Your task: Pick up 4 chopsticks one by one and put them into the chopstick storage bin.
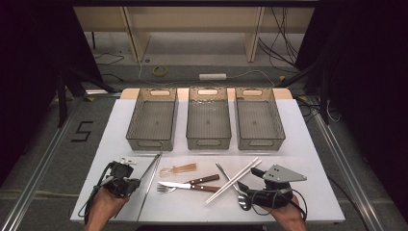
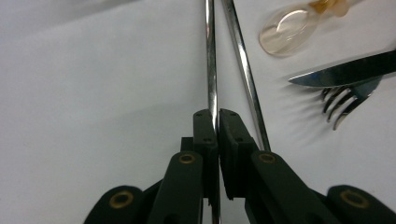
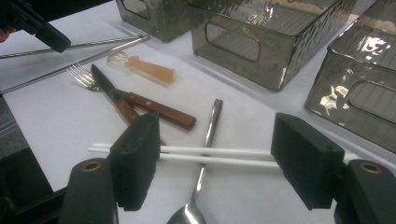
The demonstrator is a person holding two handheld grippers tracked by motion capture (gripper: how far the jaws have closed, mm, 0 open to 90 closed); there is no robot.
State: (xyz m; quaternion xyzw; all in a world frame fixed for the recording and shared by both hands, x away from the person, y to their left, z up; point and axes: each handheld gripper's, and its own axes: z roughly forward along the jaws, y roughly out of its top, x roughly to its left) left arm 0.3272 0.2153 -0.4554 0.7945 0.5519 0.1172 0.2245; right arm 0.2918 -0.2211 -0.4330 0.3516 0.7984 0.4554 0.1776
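Three smoky grey plastic bins [image 1: 208, 126] stand empty in a row, probably awaiting sorted cutlery. Nearer the person than the bins, the right gripper [image 3: 219, 179] hangs wide open around the paired white plastic chopsticks [image 3: 210, 156], grasping nothing. Left of those chopsticks, the left gripper [image 2: 215, 120] is pinched tight on one long thin metal chopstick [image 2: 211, 60], seemingly to lift it.

Silver metal chopsticks [image 2: 211, 70] gleaming on white table [image 1: 308, 144]. White chopsticks [image 3: 215, 156] lying pale over silver spoon [image 3: 205, 154]. Knife [image 3: 122, 100] and fork [image 3: 140, 100] showing brown wooden handles. Small spoon [image 3: 144, 67] showing clear bowl, amber handle. Three bins [image 1: 208, 120] looking smoky grey, ribbed floors. Gripper jaws showing black.
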